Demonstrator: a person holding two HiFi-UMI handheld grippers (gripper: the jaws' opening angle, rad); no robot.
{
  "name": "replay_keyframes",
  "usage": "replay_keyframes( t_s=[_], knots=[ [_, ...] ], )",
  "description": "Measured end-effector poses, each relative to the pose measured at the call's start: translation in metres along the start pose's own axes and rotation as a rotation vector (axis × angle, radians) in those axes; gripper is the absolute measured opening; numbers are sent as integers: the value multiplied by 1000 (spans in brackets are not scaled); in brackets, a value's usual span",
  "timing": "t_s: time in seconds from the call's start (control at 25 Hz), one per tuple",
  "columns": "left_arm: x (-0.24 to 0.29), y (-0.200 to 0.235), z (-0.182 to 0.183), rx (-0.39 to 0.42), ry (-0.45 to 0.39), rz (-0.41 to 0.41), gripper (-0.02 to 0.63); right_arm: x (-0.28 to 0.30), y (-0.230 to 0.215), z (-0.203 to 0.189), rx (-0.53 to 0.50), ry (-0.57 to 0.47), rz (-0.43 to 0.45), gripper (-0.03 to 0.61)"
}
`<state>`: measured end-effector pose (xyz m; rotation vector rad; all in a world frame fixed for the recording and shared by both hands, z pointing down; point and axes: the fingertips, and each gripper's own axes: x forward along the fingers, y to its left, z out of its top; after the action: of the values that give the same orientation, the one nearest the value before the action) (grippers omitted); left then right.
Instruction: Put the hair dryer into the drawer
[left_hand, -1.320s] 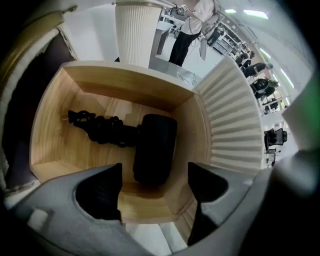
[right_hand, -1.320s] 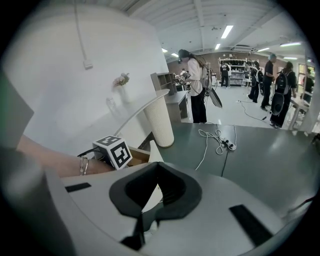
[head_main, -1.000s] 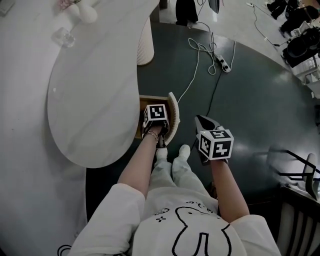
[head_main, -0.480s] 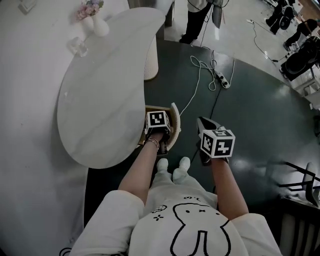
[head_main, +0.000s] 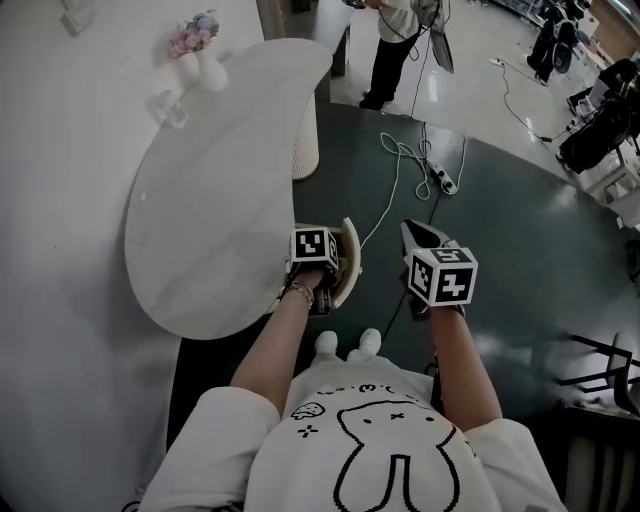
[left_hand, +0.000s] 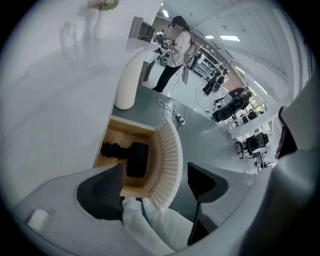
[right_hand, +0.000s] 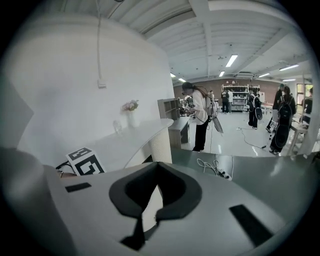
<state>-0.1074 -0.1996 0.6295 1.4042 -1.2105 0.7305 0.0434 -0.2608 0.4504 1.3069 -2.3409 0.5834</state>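
Black hair dryer (left_hand: 131, 157) lies inside the open wooden drawer (left_hand: 131, 125), which is pulled out from under the white table (head_main: 220, 200), its ribbed white front curving toward the person. Left tongs (left_hand: 155, 172) hang just above the drawer's front edge, jaws wide apart and holding nothing. Right tongs (right_hand: 151, 212) are to the right of the drawer over the dark floor (head_main: 500, 230), jaws closed tip to tip, empty.

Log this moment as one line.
hair dryer: lying inside open drawer | left gripper: open, empty, over drawer front | right gripper: shut, empty, away from drawer
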Motion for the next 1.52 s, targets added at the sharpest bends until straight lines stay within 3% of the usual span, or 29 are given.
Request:
replay_keyframes(
  t_s=[0.48, 0.76, 1.0, 1.36, 1.52],
  knots=[
    [-73, 13, 33, -14, -242, -6, 388, -23, 23, 53, -159, -140, 35, -3],
    [-130, 15, 59, -22, -456, -43, 388, -33, 36, 84, -215, -247, 42, -3],
    [-182, 15, 84, 121, -662, -16, 387, -39, 44, 98, -223, -306, 70, -3],
    [-278, 13, 107, 316, -1073, 82, 387, -49, 56, 109, -311, -361, 89, -3],
    [-315, -1, 105, 404, -1202, 64, 387, -55, 64, 117, -344, -397, 107, -3]
  ],
)
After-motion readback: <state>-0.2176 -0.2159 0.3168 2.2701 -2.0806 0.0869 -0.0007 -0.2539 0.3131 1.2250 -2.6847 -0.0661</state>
